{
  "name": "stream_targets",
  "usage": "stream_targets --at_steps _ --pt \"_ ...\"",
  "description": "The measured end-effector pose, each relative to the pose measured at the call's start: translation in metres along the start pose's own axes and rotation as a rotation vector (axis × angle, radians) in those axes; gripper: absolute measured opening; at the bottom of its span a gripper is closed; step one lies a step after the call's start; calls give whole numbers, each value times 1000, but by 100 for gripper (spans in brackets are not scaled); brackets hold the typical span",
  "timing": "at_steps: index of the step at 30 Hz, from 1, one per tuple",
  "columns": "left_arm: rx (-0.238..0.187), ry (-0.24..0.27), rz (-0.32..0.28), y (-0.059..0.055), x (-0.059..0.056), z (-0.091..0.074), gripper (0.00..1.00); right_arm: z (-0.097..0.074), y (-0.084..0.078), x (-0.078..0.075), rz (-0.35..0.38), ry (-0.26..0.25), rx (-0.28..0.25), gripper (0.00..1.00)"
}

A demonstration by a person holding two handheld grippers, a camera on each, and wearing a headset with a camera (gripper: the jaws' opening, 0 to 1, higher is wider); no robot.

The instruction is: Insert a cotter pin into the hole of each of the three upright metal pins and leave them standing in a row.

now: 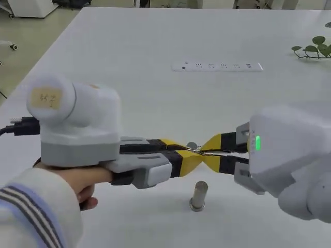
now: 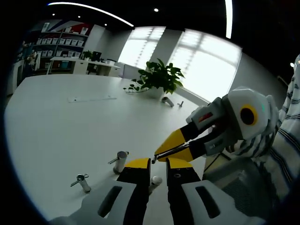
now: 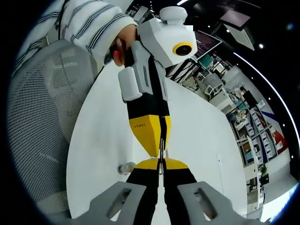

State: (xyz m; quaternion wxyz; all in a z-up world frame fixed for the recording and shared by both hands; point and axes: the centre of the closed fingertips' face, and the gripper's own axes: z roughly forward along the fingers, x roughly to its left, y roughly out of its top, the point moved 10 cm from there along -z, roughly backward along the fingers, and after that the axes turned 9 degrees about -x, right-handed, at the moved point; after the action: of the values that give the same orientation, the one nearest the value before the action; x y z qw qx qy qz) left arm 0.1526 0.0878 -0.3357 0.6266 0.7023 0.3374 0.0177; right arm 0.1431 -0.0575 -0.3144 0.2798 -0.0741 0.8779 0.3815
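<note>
My right gripper (image 1: 208, 151) is shut on a thin wire cotter pin (image 1: 196, 150), held level above the white table. My left gripper (image 1: 189, 155) faces it tip to tip. The cotter pin (image 2: 166, 151) reaches the left gripper (image 2: 158, 161), whose jaws stand a narrow gap apart. A bare metal pin (image 1: 198, 195) stands upright nearer me, and another pin top (image 1: 192, 146) peeks behind the jaws. Two upright pins (image 2: 121, 161) (image 2: 83, 182) carry cotter pins. A third pin (image 2: 156, 180) shows through the jaw gap. My right gripper (image 3: 161, 165) holds the cotter pin (image 3: 162, 157).
A white power strip (image 1: 217, 66) lies at mid-table, and a leafy plant (image 1: 315, 47) sits at the far right edge. A mesh chair (image 3: 42, 117) stands beside the table. A hand in a striped sleeve (image 1: 36, 212) holds the left gripper.
</note>
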Motion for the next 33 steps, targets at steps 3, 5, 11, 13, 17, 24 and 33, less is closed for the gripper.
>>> stream_targets --at_steps 3,5,11,13,17,24,33 --pt "-4 -7 2 1 0 0 4 0 1 1 1 1 -3 0" --pt "-4 -7 1 1 0 -1 3 0 2 2 0 1 -4 0" --pt "-1 3 -13 0 2 -2 0 0 4 3 1 1 -6 0" --pt "6 0 -9 0 2 -2 0 0 4 3 1 0 -7 0" --pt "24 -3 -8 -1 1 -3 0 0 5 5 6 0 -15 0" --pt "36 2 63 0 -2 -2 0 0 4 4 11 5 -22 0" --pt "25 2 72 3 -4 -2 0 -4 3 2 25 1 -41 0"
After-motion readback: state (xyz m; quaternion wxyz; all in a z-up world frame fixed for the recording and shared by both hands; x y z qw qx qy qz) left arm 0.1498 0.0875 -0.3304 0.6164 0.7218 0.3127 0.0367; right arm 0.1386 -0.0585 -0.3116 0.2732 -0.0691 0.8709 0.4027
